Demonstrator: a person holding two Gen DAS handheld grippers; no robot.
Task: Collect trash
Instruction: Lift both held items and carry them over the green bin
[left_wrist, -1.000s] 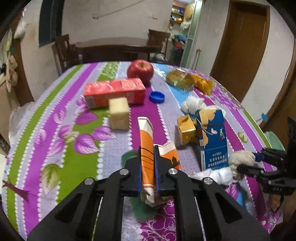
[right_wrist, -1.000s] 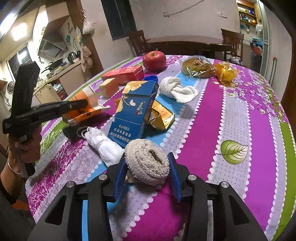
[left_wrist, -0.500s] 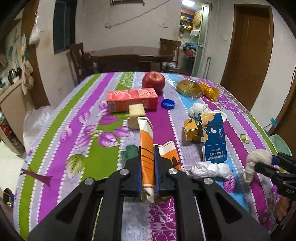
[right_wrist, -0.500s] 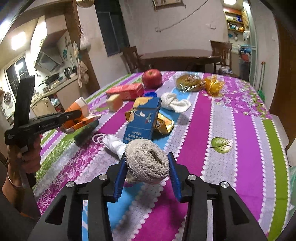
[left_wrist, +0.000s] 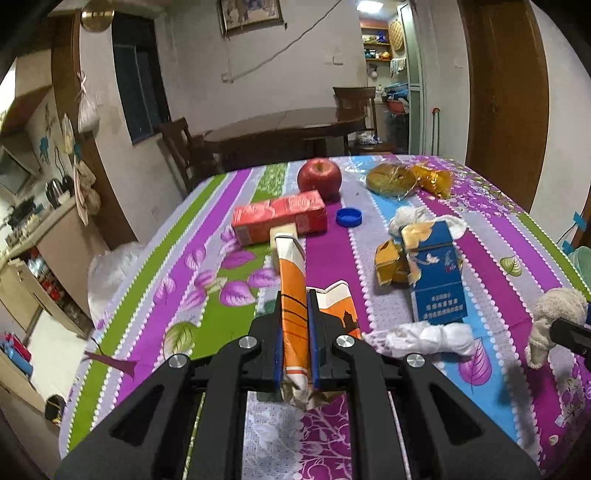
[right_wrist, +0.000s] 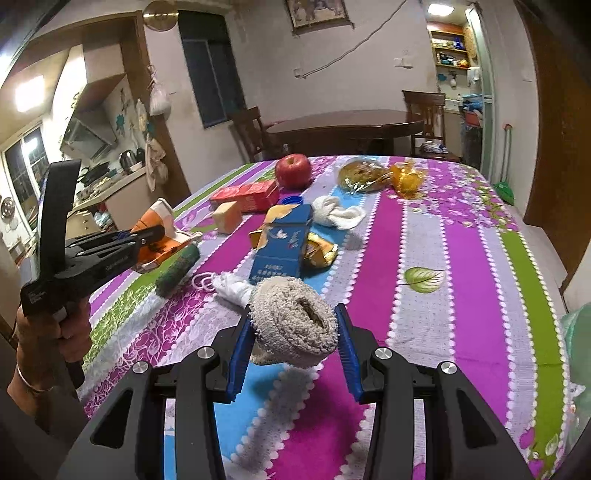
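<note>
My left gripper (left_wrist: 294, 332) is shut on a flattened orange and white carton (left_wrist: 291, 280), lifted above the striped tablecloth (left_wrist: 332, 251). From the right wrist view the same left gripper (right_wrist: 147, 236) hangs over the table's left side, carton (right_wrist: 159, 218) in its jaws, a hand on its handle. My right gripper (right_wrist: 293, 347) is shut on a grey rolled cloth (right_wrist: 295, 325), also held off the table. That cloth (left_wrist: 557, 310) shows at the right edge of the left wrist view.
On the table lie a blue cigarette carton (left_wrist: 436, 284), a gold wrapper (left_wrist: 391, 262), a white face mask (left_wrist: 424, 338), a white cloth (left_wrist: 410, 216), a red box (left_wrist: 280, 218), an apple (left_wrist: 319, 177), a blue cap (left_wrist: 349, 217), bagged bread (left_wrist: 391, 179) and a dark green sponge (right_wrist: 177, 271).
Both grippers have risen and drawn back from the table, each still gripping its item. The grey cloth left the tablecloth and more of the room shows.
</note>
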